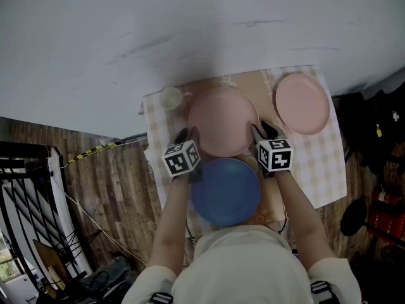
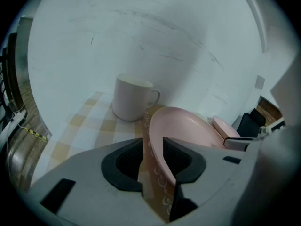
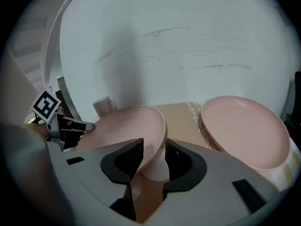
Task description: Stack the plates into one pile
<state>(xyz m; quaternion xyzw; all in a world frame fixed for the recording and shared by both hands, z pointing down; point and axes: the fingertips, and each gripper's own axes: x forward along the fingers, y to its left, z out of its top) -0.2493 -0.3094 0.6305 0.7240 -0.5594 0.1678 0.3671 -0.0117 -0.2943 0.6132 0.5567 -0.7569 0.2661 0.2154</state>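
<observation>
**Middle pink plate lies between my two claws, its rim in each gap**

The relation I steer by: the smooth, round pale-pink plate (image 1: pixel 223 118) at the middle of the head view lies directly between my hands. The left claw (image 1: pixel 188 134) is at its lower-left edge and the right claw (image 1: pixel 263 132) is at its lower-right edge. Neither hand is nearer, as both are already at the rim.

A round plate has no long axis, so what counts is how the rim runs through each gap. In the left gripper view the rim rises from the bottom centre of the frame and passes between the jaws. It runs close to the right-hand one, with cloth showing on the other side. In the right gripper view the opposite rim slants through the gap from upper right to lower left.

Both claws stand wide apart and grip nothing, and as far as I can judge the pads do not press on the plate.

In the head view the plate seems to lie on the desk (image 1: pixel 326 170), which is covered by a beige checked cloth (image 1: pixel 155 116). A second pale-pink plate (image 1: pixel 302 103) lies at upper right, well apart. A round blue plate (image 1: pixel 226 192) lies at lower centre, just beside both claws. A white ceramic-looking mug (image 1: pixel 171 98) stands at upper left. Nothing is stacked yet.

I judge the next move calls for closing both claws evenly on the rim they straddle, then lifting level
</observation>
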